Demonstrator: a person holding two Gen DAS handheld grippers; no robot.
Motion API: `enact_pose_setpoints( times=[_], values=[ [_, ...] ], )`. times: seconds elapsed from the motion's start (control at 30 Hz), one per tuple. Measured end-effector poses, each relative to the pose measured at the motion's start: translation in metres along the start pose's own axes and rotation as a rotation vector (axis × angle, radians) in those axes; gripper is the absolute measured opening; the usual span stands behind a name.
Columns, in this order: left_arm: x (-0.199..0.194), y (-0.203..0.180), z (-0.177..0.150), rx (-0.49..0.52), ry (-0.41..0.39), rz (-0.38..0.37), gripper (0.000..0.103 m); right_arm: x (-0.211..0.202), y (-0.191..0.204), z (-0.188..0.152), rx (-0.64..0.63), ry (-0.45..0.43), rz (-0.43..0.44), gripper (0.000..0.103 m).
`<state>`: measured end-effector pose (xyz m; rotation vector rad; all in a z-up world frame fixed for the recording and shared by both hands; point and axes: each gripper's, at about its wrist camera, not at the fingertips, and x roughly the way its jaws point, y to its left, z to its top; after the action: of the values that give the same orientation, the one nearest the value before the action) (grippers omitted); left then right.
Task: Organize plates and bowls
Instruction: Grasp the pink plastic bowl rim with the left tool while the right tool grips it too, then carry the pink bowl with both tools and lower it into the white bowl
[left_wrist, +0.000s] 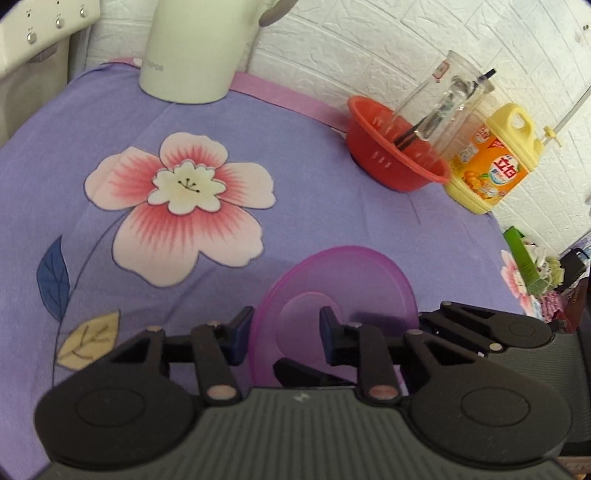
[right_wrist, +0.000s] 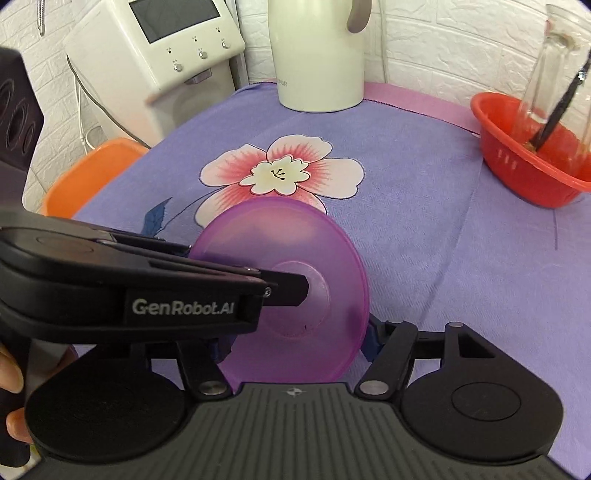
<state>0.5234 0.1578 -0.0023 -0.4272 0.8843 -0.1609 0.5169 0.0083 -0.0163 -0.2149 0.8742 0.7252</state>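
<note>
A translucent purple plate (right_wrist: 295, 280) is held tilted on edge above the flowered purple cloth (left_wrist: 303, 155), caught between two grippers. The left gripper (left_wrist: 286, 332) has its jaws drawn narrow on the plate's rim, one blue pad outside, the other against the plate's face. The right gripper (right_wrist: 299, 338) straddles the plate's lower edge, jaws wide, its blue pads at either side; whether they press I cannot tell. Behind stand a white kettle (left_wrist: 192, 51), a red basket (left_wrist: 395, 155) holding a glass (left_wrist: 447, 99), and a yellow bottle (left_wrist: 491, 162).
</note>
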Motion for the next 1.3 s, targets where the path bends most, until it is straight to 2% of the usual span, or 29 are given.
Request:
enact_pose_setpoints(
  times=[0.17, 0.33, 0.6, 0.73, 0.97, 1.03, 1.17, 1.2, 1.27, 1.3],
  values=[
    [-0.026, -0.03, -0.019, 0.029, -0.012, -0.024, 0.022, -0.028, 0.0, -0.011, 0.022, -0.012, -0.013, 0.103],
    [-0.055, -0.07, -0.052, 0.063, -0.02, -0.076, 0.022, -0.072, 0.002, -0.036, 0.025, -0.029, -0.079, 0.103],
    [-0.098, -0.134, -0.126, 0.141, -0.025, -0.157, 0.022, -0.153, 0.007, -0.103, 0.06, -0.073, -0.169, 0.103],
    [-0.109, -0.159, -0.169, 0.181, 0.011, -0.189, 0.022, -0.186, 0.012, -0.146, 0.069, -0.081, -0.201, 0.103],
    [-0.099, -0.174, -0.223, 0.206, 0.113, -0.196, 0.022, -0.205, 0.015, -0.206, 0.101, -0.04, -0.205, 0.103],
    [-0.099, -0.176, -0.228, 0.228, 0.106, -0.174, 0.022, -0.206, 0.017, -0.217, 0.106, -0.038, -0.186, 0.103],
    [-0.092, -0.175, -0.223, 0.226, 0.108, -0.152, 0.023, -0.2, 0.015, -0.22, 0.108, -0.046, -0.182, 0.103],
    [-0.091, -0.175, -0.221, 0.234, 0.099, -0.139, 0.025, -0.199, 0.013, -0.219, 0.115, -0.048, -0.185, 0.103],
    [-0.096, -0.174, -0.217, 0.253, 0.067, -0.146, 0.043, -0.204, 0.01, -0.219, 0.121, -0.071, -0.193, 0.103],
    [-0.102, -0.173, -0.214, 0.25, 0.041, -0.148, 0.057, -0.21, 0.009, -0.223, 0.129, -0.09, -0.192, 0.103]
  ],
)
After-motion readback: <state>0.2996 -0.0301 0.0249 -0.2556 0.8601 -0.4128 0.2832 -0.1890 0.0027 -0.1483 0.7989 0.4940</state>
